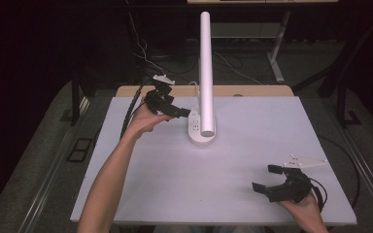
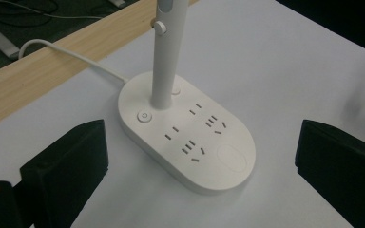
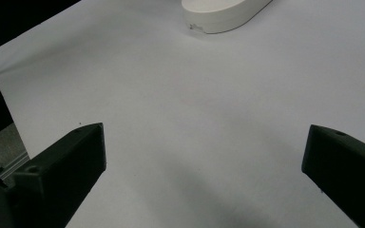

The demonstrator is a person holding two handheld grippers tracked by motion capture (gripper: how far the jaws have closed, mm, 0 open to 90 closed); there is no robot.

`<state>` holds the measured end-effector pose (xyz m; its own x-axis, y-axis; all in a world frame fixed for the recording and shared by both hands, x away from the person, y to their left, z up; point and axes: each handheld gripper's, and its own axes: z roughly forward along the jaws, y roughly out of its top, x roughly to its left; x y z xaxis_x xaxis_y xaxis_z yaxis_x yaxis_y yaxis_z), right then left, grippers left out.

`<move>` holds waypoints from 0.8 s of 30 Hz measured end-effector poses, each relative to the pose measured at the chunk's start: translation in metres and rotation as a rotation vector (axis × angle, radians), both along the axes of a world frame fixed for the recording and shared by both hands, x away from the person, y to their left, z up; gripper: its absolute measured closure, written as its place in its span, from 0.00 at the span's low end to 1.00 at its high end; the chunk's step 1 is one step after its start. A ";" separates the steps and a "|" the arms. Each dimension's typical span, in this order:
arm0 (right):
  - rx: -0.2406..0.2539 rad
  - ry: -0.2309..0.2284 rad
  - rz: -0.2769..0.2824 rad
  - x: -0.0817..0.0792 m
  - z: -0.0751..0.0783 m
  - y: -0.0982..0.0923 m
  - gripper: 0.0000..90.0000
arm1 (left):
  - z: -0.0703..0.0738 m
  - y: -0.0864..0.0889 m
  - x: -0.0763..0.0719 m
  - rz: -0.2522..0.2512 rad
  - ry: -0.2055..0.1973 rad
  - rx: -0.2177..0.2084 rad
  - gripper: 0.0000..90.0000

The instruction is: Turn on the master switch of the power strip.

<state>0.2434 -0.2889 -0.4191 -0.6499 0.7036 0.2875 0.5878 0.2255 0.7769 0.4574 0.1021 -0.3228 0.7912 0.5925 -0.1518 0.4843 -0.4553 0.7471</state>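
My left gripper hangs with its blocky matte-black jaws spread wide and empty, just beside the lamp base at the desk's far centre, about twelve o'clock from me. In the left gripper view the jaws frame that base: a smooth white plastic oval with rounded edges, several groups of socket slots in its top, a small round power button at its ten o'clock, and a faint oval pad toward its near end. A round white stem rises from it, and a white cord runs off over the pale wooden desk edge.

The high view adds the long white tube of the lamp head reaching toward me over the base.

My right gripper is likewise parted and empty, low over the desk near four o'clock, well apart from the lamp. Its own view gives the matte white desk surface and the base's rounded end at twelve o'clock.
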 end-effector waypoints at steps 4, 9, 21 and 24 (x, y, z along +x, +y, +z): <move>-0.002 -0.005 0.003 0.000 0.000 0.000 0.00 | -0.002 -0.006 0.007 0.000 0.001 0.016 0.04; 0.000 -0.014 0.003 0.000 0.000 -0.001 0.00 | -0.005 -0.015 0.012 0.005 -0.008 0.023 0.06; 0.001 -0.007 0.002 0.001 0.000 -0.001 0.00 | -0.020 -0.020 0.027 0.045 -0.012 0.010 0.18; 0.002 -0.007 0.002 0.001 0.000 -0.001 0.00 | -0.023 -0.020 0.031 0.066 -0.008 -0.004 0.25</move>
<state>0.2443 -0.2901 -0.4188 -0.6536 0.7014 0.2842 0.5819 0.2256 0.7814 0.4888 0.0823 -0.3460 0.7516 0.6427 -0.1481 0.5073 -0.4198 0.7526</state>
